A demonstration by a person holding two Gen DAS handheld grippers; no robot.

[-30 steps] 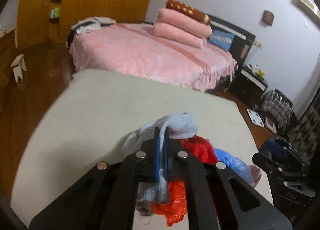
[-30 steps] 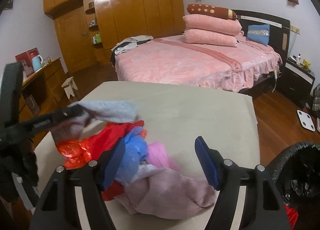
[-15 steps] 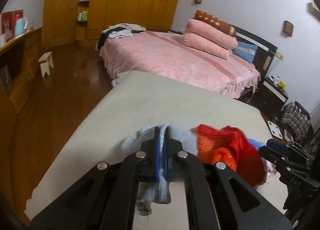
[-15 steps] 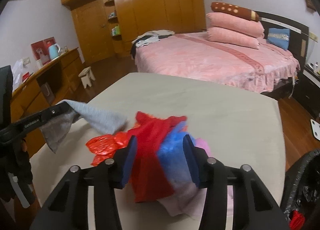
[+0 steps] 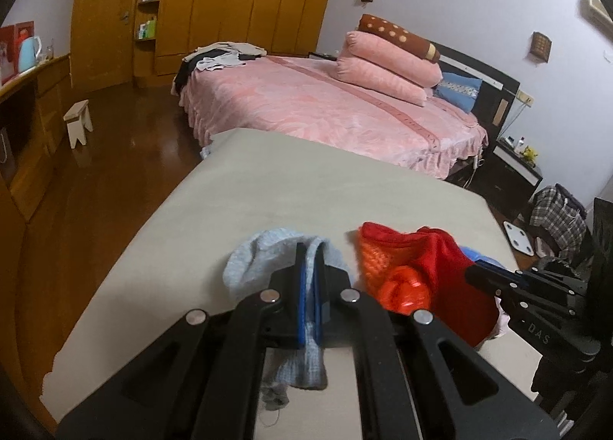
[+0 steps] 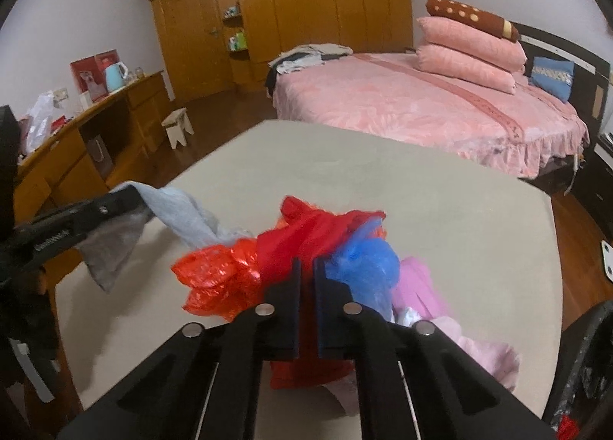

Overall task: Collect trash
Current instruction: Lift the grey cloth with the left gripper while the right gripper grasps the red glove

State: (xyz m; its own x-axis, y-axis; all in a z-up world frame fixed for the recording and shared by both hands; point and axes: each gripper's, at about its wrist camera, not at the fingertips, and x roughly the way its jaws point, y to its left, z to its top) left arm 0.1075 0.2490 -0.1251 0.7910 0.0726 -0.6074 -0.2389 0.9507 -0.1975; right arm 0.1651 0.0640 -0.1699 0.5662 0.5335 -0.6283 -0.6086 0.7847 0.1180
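Note:
A pile of trash lies on the beige table [image 6: 421, 202]: a red cloth [image 6: 306, 237], an orange-red plastic bag [image 6: 214, 279], a blue plastic bag [image 6: 360, 263] and pink cloth [image 6: 417, 283]. My right gripper [image 6: 306, 267] has its jaws closing, and the pads press on the red cloth. My left gripper [image 5: 309, 271] is shut on a light blue-grey cloth [image 5: 260, 260], which hangs below its fingers. In the right wrist view the left gripper [image 6: 130, 198] holds that cloth [image 6: 184, 214] left of the pile. In the left wrist view the right gripper [image 5: 475, 273] reaches into the red cloth [image 5: 433, 260].
A black bin bag [image 6: 586, 371] stands at the table's right edge. A pink bed [image 5: 325, 106] lies beyond the far edge. A wooden sideboard [image 6: 95, 133] and a small stool [image 6: 178, 127] are to the left, on dark wooden floor.
The right gripper's jaws went from wide open to pressed on the red cloth. The left gripper carried the blue-grey cloth leftward, off the pile.

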